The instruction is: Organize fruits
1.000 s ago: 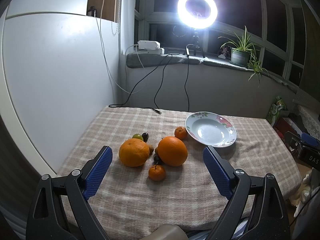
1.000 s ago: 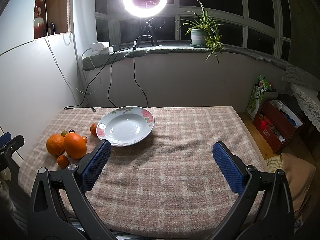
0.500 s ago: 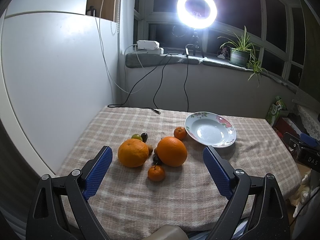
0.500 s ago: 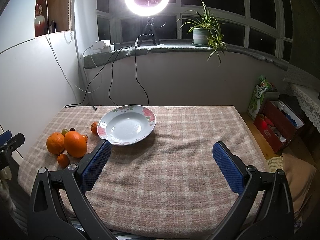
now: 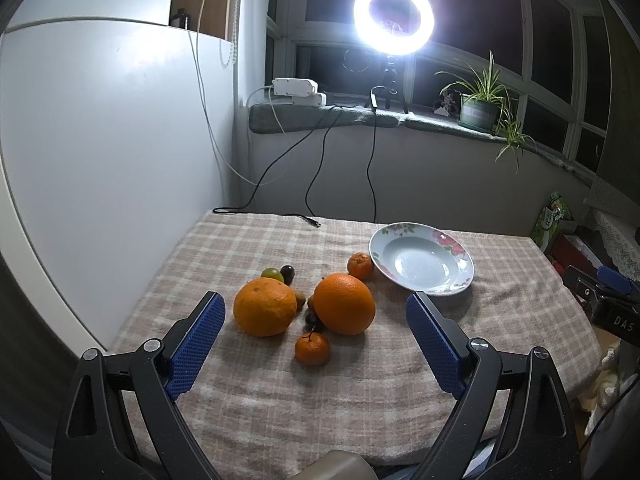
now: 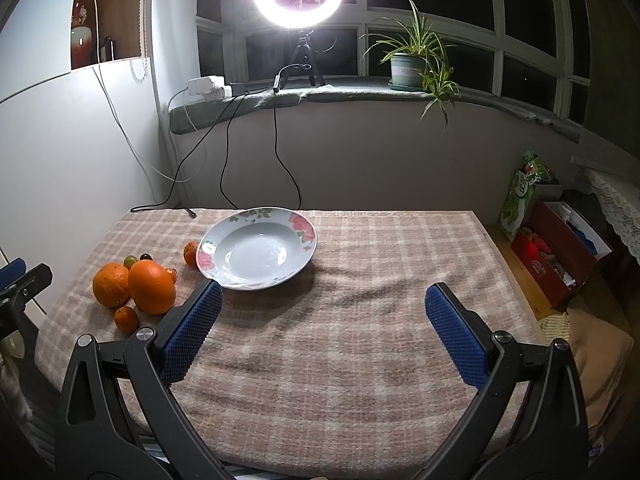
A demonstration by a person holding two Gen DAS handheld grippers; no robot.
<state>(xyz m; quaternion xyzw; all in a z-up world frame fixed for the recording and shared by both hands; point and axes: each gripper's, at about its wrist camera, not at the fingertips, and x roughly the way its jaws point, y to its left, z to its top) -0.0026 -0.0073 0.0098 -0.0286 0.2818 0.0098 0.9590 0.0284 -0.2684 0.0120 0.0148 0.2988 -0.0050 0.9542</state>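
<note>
hovering wide open and empty, the left tool (image 5: 316, 312) faces the fruits (image 5: 308, 304) clustered on the tabletop (image 5: 360, 400) beside the plate (image 5: 460, 256); the right tool (image 6: 323, 300) gapes empty too.

The left gripper (image 5: 316, 312) fills the bottom of its own wrist view, jaws spread wide and empty, blue textured pads (image 5: 196, 344) angled outward from black arms at lower left and lower right. The right gripper (image 6: 323, 300) is posed alike in its view, jaws wide apart, holding nothing. Part of each gripper shows at the edge of the other's frame.
</note>
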